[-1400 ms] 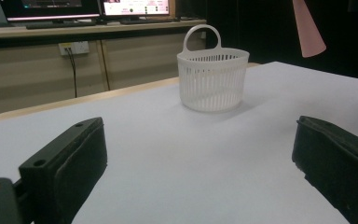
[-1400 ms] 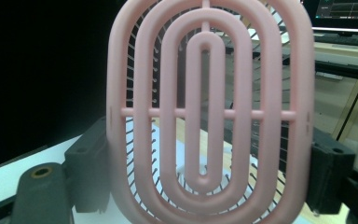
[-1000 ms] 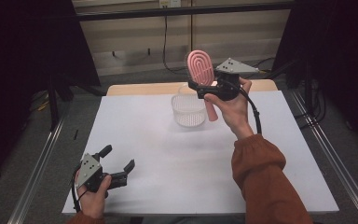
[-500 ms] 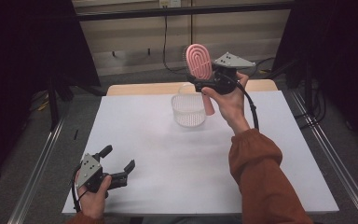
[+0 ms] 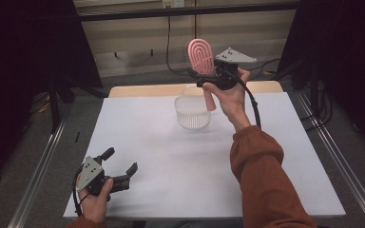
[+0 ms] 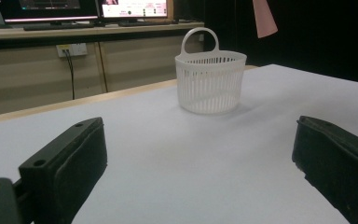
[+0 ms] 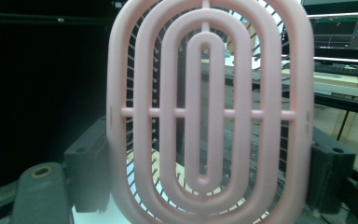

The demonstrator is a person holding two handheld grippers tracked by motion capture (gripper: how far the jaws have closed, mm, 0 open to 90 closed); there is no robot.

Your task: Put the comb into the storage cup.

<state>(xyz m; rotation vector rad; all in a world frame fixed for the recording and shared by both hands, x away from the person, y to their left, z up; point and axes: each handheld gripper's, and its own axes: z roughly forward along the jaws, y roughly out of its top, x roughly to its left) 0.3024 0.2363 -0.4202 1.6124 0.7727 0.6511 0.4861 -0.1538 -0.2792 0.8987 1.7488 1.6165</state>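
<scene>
Brush held above the basket.
Your right gripper [image 5: 209,80] pinched the pink brush [image 5: 201,56] upright, just above the white basket [image 5: 193,112]; your left gripper [image 5: 119,170] rested spread, well short of the basket.

Pink brush [image 7: 209,112]: moulded plastic, smooth, slight sheen, open oval ribs with thin pale bristles behind. Basket [image 5: 193,112] at 12 o'clock on the table: translucent white plastic, slatted wall, smooth looped handle. Table cover [image 5: 171,166]: matt white sheet, looks like paper or thin plastic, cannot tell which; pale wood edge at 12 o'clock. Left gripper [image 5: 121,175]: matt black plastic body, pads [image 6: 65,163] look like soft, dull rubber or foam. Right gripper [image 5: 208,78]: matt grey top plate. Sleeve [image 5: 261,175]: rust-coloured knit cloth.
</scene>
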